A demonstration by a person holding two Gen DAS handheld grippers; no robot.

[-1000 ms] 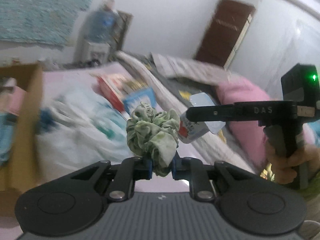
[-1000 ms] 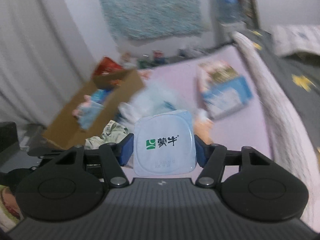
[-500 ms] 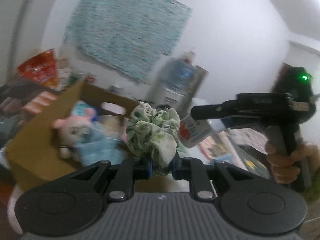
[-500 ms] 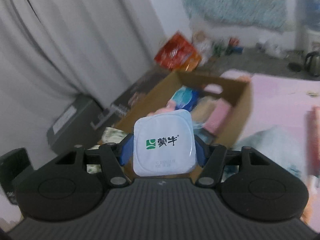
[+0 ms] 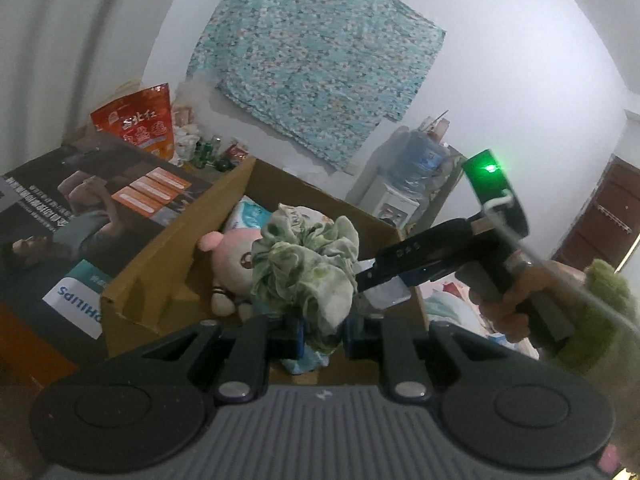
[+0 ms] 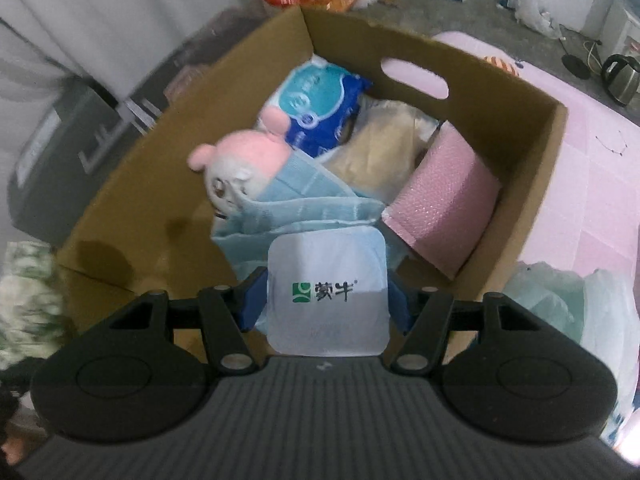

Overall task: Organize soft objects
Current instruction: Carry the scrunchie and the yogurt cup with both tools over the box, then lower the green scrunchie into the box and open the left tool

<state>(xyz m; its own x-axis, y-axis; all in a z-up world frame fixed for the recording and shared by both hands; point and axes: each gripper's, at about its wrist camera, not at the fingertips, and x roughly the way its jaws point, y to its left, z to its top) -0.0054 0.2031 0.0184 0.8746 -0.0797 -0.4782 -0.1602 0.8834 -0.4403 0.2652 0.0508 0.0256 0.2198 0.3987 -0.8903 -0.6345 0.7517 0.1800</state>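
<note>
Right now our left gripper (image 5: 322,334) pinches a crumpled green-and-white fabric scrunchie (image 5: 306,270) upright, its long axis along the fingers. Our right gripper (image 6: 327,304) clamps a white foil-lidded yoghurt cup (image 6: 327,294), lid toward the camera. Both hang over the open brown cardboard box (image 6: 460,64). Released carelessly, the cup could tumble; it also isn't soft.

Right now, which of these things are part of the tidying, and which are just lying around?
Part of the job:
- green scrunchie in the left gripper
- white pouch in the right gripper
- cardboard box
- pink plush toy in the box

Lying about:
- red snack bag
- kettle
- water dispenser
</note>
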